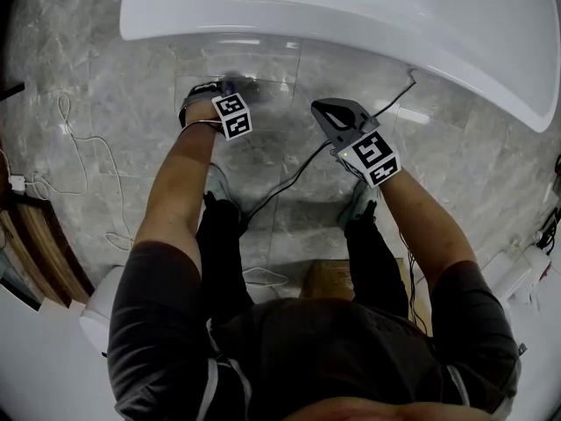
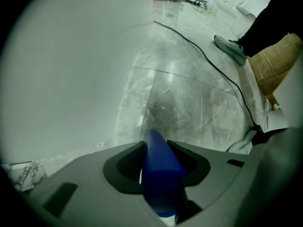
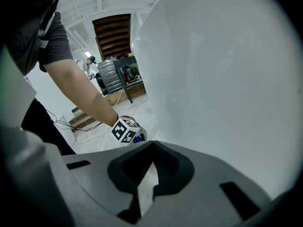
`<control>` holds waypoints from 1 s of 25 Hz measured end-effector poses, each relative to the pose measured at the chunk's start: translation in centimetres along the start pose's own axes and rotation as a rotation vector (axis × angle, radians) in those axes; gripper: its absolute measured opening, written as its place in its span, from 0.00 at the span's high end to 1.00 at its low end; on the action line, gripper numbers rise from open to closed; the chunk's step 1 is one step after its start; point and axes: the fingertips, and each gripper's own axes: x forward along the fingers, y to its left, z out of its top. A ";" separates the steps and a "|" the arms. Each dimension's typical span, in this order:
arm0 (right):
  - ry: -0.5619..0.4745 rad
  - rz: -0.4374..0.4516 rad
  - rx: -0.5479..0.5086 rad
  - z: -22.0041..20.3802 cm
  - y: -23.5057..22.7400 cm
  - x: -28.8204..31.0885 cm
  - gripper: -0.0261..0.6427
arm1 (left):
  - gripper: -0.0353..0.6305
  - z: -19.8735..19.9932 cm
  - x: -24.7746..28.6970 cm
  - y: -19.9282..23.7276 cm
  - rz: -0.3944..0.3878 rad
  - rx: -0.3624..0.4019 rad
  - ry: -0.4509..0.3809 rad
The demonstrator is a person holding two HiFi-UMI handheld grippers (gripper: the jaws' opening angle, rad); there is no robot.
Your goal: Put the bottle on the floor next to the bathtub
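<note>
A blue bottle (image 2: 161, 174) lies between the jaws of my left gripper (image 2: 156, 144), which is shut on it. It points along the grey marble floor (image 2: 189, 103), close beside the white bathtub's outer wall (image 2: 66, 70). In the head view the left gripper (image 1: 223, 86) hangs low over the floor just in front of the bathtub (image 1: 289, 11), and the bottle is hidden there. My right gripper (image 1: 329, 112) is held to its right. Its jaws (image 3: 151, 144) meet at the tips with nothing between them. The right gripper view shows the left gripper's marker cube (image 3: 125, 130) next to the tub wall (image 3: 218, 79).
A black cable (image 1: 289, 178) runs across the floor from the tub toward the person's feet. White cables (image 1: 79, 147) lie at the left near wooden steps (image 1: 35, 244). A cardboard box (image 2: 274, 63) and a shoe (image 2: 230, 48) sit behind the left gripper.
</note>
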 end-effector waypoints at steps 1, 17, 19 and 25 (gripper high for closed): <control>0.000 -0.001 0.004 -0.2 -0.1 0.0 0.97 | 0.73 0.2 0.0 0.2 0.012 -0.009 -0.009; 0.026 0.000 0.017 1.0 1.2 -3.2 0.97 | 0.55 -0.6 -5.4 1.1 0.085 -0.164 -0.063; 0.035 -0.007 0.018 2.5 2.1 -4.8 0.97 | 0.55 -1.0 -8.6 1.3 0.107 -0.205 -0.090; -0.036 -0.029 0.027 11.5 5.3 -12.4 0.97 | 0.55 -1.5 -22.0 -0.8 0.113 -0.374 -0.217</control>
